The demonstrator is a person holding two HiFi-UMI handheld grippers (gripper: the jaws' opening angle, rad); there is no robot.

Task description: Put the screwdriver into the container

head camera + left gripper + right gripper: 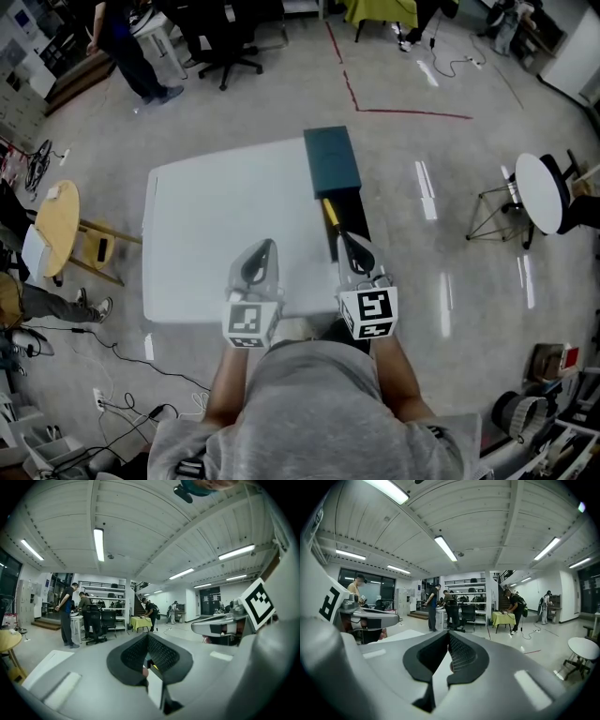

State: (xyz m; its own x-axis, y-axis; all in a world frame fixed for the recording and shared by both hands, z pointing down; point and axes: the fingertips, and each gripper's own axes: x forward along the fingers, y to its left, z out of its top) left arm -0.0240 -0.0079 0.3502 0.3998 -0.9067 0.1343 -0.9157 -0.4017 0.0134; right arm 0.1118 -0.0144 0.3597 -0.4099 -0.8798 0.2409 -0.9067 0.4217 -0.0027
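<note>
screwdriver (330, 214) lies beside teal box (332, 161); left gripper (260, 259) and right gripper (354, 251) closed, empty.

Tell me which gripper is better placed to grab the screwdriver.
Right: the right gripper sits beside the screwdriver, on the container's side; the left gripper is farther off. Both are shut.

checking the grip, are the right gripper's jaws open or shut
Shut and empty: the jaws of the right gripper meet at their tips, nothing between them.
</note>
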